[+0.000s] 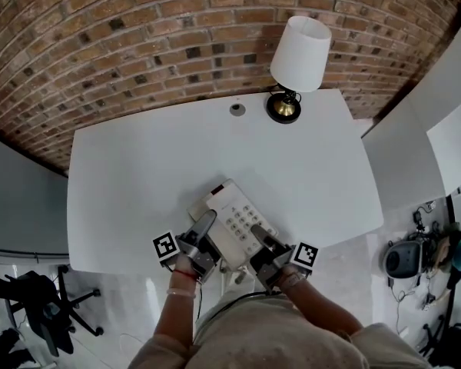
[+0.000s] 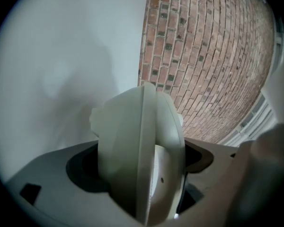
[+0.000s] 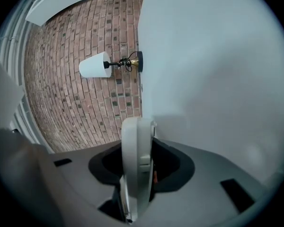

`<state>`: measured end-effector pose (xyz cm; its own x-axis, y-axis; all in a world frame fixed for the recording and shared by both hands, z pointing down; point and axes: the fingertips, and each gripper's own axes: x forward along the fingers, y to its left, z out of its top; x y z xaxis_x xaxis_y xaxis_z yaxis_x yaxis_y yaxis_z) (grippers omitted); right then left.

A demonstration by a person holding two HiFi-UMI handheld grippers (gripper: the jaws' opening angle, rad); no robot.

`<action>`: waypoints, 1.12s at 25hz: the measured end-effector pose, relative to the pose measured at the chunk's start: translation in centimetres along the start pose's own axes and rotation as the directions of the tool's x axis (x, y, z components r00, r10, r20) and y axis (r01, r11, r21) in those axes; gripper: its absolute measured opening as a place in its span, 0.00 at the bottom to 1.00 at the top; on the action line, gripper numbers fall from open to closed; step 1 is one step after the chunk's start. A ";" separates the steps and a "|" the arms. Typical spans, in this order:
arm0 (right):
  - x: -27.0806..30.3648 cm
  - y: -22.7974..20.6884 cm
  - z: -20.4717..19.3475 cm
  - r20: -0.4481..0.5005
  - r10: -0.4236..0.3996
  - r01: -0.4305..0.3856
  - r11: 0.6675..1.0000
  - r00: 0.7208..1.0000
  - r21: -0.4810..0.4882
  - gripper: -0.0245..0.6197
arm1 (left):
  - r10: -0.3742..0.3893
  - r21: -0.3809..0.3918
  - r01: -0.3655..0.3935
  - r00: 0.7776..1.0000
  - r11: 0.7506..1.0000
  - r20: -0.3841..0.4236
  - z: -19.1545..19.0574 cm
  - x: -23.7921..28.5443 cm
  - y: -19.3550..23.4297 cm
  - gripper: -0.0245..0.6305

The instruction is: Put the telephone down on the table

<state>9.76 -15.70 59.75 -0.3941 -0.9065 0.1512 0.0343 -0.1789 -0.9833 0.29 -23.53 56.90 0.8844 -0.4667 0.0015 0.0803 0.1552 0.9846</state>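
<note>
Plainly both grippers are clamped on the telephone [image 1: 232, 215]. The left gripper [image 1: 207, 220] has its jaws closed against the pale, rounded casing that fills the middle of its own view. The right gripper [image 1: 257, 232] pinches a thin pale edge of the same set. Each gripper's pads are covered by the plastic they press on, so the exact contact spots cannot be seen. In the head view the telephone's near end is tucked behind the two grippers. Whether its base rests on the table [image 1: 138, 183] or hangs just above it cannot be told. It sits over the table's near edge, keypad upward, turned at a slant. A dark cable [image 1: 238, 298] below it is partly lost against the person's clothing, and where it leads is unclear. Both grippers point roughly level and away from the person, closing on the set from its left and right sides with their marker cubes outward. The left forearm [image 1: 177, 314], with a band at the wrist, and the right forearm [image 1: 323, 310] run back to the bottom edge and are cut off there. Farther out, a lamp [image 1: 300, 52] with a white shade stands at the table's far edge, with a small round grommet [image 1: 237, 109] near it. Behind them is the brick wall [image 1: 138, 37], and an office chair [image 1: 38, 306] sits at the lower left, partly cropped
</note>
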 end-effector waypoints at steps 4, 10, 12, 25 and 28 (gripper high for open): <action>1.2 0.7 0.7 -0.013 0.008 -0.008 0.999 1.000 -0.044 0.26 | 0.014 0.019 -0.015 1.000 1.000 0.020 0.8 0.7 0.1 0.69; 2.8 1.8 1.9 -0.041 0.030 -0.032 0.998 0.999 -0.058 0.26 | -0.021 0.022 0.019 0.997 1.000 0.068 2.1 1.6 -0.7 0.69; 3.5 2.3 2.2 -0.050 0.039 -0.042 0.998 0.998 -0.057 0.26 | -0.022 0.032 0.019 0.997 0.999 0.079 2.5 1.8 -1.0 0.70; 6.3 2.0 3.7 -0.101 -0.038 0.029 0.995 0.994 -0.091 0.26 | 0.112 -0.020 -0.110 0.987 0.994 0.117 3.5 2.7 1.3 0.73; 6.9 1.9 3.8 -0.104 -0.049 0.040 0.995 0.993 -0.087 0.27 | 0.124 -0.018 -0.123 0.988 0.992 0.093 3.5 2.7 1.6 0.73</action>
<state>10.63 -23.73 59.26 -0.4887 -0.8519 0.1880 -0.0615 -0.1813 -0.9815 1.18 -27.63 59.11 0.8408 -0.5228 0.1401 -0.0212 0.2268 0.9737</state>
